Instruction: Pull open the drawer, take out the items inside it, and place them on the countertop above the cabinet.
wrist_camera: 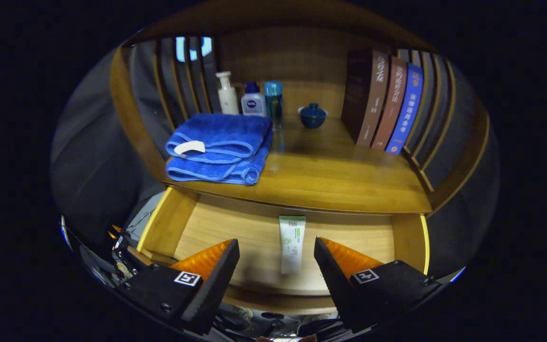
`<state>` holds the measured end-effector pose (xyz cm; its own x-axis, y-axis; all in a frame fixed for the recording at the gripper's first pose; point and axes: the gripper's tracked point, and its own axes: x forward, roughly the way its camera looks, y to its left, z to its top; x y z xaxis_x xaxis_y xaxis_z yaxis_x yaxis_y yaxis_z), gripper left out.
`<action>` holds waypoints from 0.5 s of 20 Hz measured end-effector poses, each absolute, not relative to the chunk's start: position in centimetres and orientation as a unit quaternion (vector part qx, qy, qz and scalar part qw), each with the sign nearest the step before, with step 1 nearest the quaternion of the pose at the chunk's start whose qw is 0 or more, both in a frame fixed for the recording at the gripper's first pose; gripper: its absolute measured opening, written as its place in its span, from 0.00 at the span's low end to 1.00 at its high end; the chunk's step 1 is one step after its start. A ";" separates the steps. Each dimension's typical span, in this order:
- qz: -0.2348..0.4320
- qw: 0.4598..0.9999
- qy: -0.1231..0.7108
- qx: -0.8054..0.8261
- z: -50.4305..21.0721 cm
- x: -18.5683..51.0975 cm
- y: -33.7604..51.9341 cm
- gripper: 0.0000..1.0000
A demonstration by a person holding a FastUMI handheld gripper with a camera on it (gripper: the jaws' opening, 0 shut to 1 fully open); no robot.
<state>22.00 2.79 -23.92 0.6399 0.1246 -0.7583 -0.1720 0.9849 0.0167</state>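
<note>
The wooden drawer (197,223) stands pulled out below the countertop (330,175). A white and green tube (291,242) lies lengthwise on the drawer floor, cap end toward me. My gripper (277,247) hovers open above the drawer's front part, and the tube's near half lies between the two fingertips, lower down and untouched. Nothing is held.
On the countertop a folded blue towel (221,147) lies at the left front. Behind it stand a white pump bottle (227,93), a small white jar (253,102) and a teal bottle (273,102). A small blue lidded bowl (312,115) and several upright books (387,107) occupy the right.
</note>
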 end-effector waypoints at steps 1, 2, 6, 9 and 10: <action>0.078 0.892 0.443 -0.039 -25.4 22.6 2.6 1.00; 0.077 0.879 0.468 -0.045 -26.9 22.9 2.5 1.00; 0.049 0.850 0.522 -0.056 -32.2 23.7 1.5 1.00; 0.027 0.835 0.549 -0.035 -34.7 23.9 0.8 1.00; 0.022 0.831 0.555 -0.028 -35.2 23.7 0.7 0.94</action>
<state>23.66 0.68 -35.25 0.3836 0.0046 -0.9235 -0.0672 0.9975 -0.0229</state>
